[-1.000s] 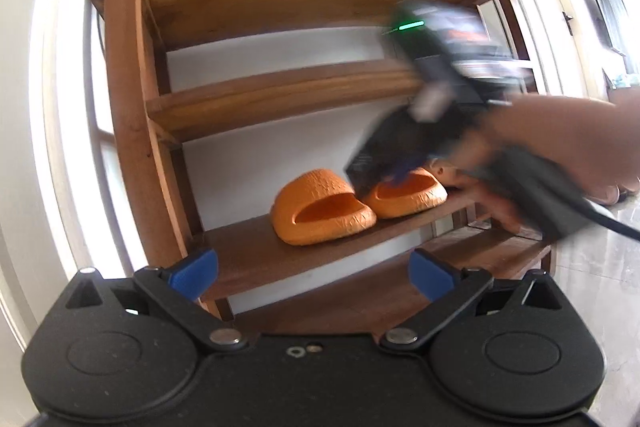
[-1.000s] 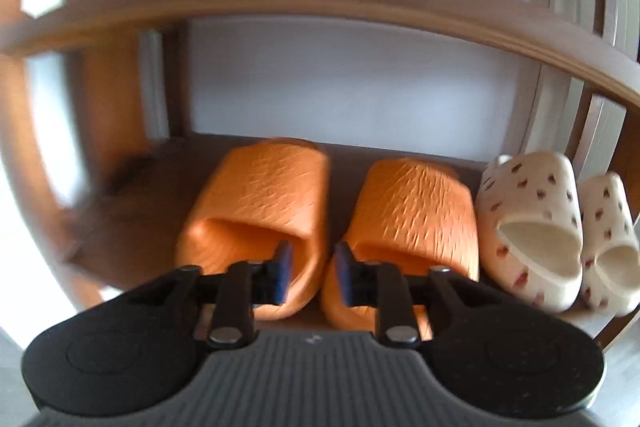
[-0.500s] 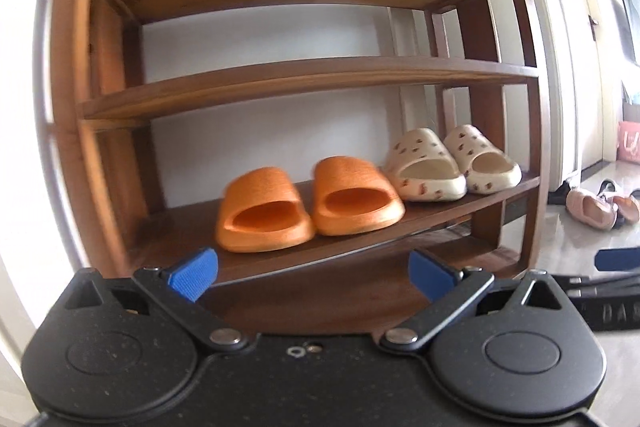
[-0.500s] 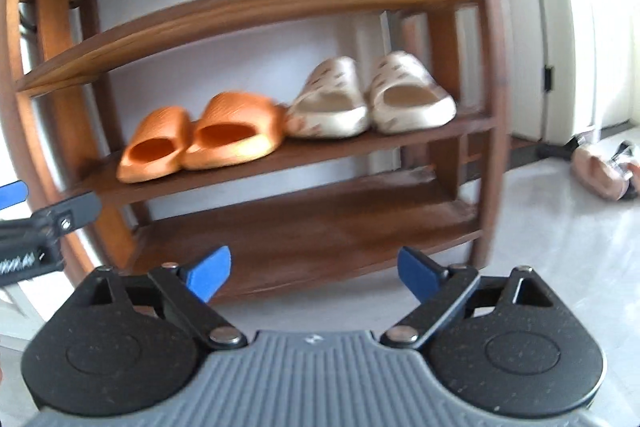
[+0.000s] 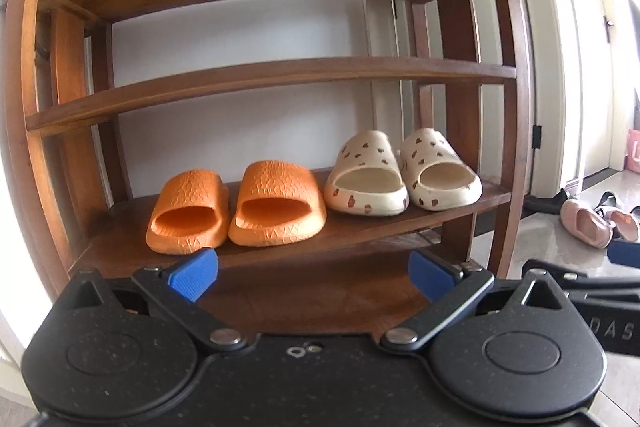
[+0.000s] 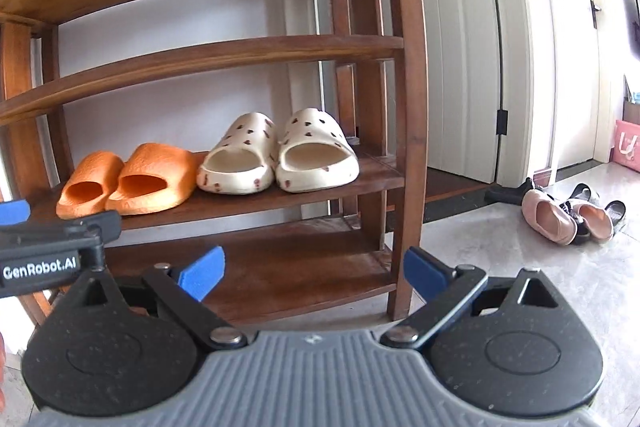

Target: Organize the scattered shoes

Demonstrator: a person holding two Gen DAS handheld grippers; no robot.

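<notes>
Grippers first: the left gripper and the right gripper both hang in front of the rack with their ridged blue pads spread wide, clamped on nothing. Beyond them stands the dark, glossy wooden shoe rack with curved shelves. On its third shelf down, toward the left end, sits the pair of orange foam slides with a pebbled, cracked-scale texture, toes to the wall, sides touching. Just beside them, toward the right end, sits the pair of cream moulded slides with brown spots, smooth and rounded, likewise neat. That much lies as the task wants. Left to tidy, in my judgement: pink soft slippers and a dark pair lie jumbled on the grey tiled floor, well apart from the rack's right post.
</notes>
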